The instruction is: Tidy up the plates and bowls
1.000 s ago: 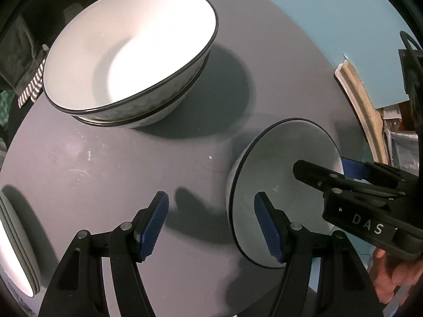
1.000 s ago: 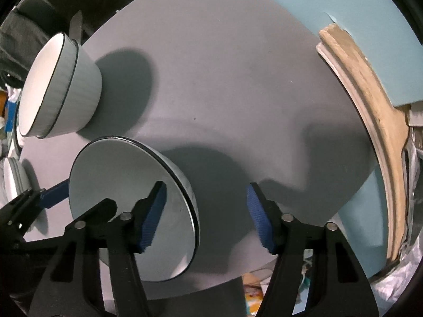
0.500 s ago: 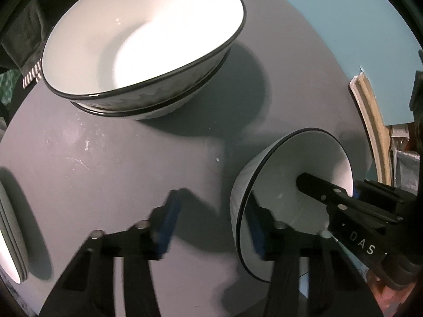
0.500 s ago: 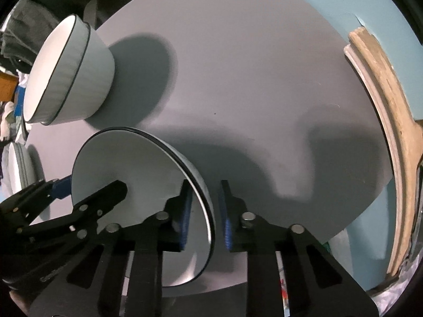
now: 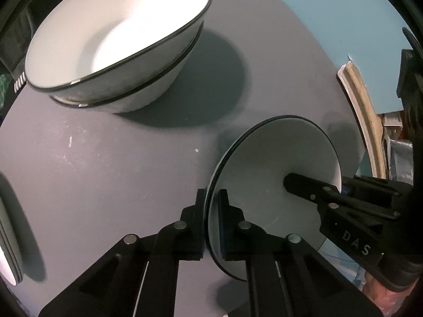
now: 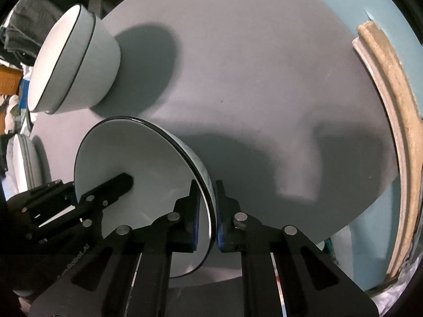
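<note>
A white bowl with a black rim is above the near part of the round grey table. My left gripper is shut on its left rim. My right gripper is shut on its right rim. Each gripper shows in the other's view, across the bowl. Two nested white bowls stand at the far left of the table. A stack of white plates sits at the left edge.
A teal wall lies behind the table. A curved beige trim runs along the right. Dark cloth lies beyond the nested bowls.
Both grippers have closed on the bowl's rim, the right one first and the left one after it. The bowl sits a little closer in both views.
</note>
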The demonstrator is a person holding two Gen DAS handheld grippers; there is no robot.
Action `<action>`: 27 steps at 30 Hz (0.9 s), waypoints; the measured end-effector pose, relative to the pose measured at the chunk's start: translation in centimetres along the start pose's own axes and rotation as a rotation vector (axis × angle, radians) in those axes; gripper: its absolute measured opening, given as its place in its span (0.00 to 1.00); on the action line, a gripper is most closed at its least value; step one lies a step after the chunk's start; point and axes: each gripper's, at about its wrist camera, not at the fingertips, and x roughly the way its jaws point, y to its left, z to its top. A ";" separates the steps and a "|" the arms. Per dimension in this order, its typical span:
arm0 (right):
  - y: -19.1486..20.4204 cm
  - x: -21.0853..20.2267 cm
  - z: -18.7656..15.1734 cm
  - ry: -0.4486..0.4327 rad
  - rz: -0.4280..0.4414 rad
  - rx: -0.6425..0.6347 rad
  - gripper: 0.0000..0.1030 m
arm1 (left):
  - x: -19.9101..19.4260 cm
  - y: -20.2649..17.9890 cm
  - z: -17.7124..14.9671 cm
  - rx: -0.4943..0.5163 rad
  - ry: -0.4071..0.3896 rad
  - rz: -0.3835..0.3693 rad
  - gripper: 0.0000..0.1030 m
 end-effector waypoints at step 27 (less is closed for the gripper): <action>6.5 -3.2 0.4 0.025 0.011 -0.193 0.08 | -5.5 5.8 -2.9 -0.203 -0.070 0.032 0.08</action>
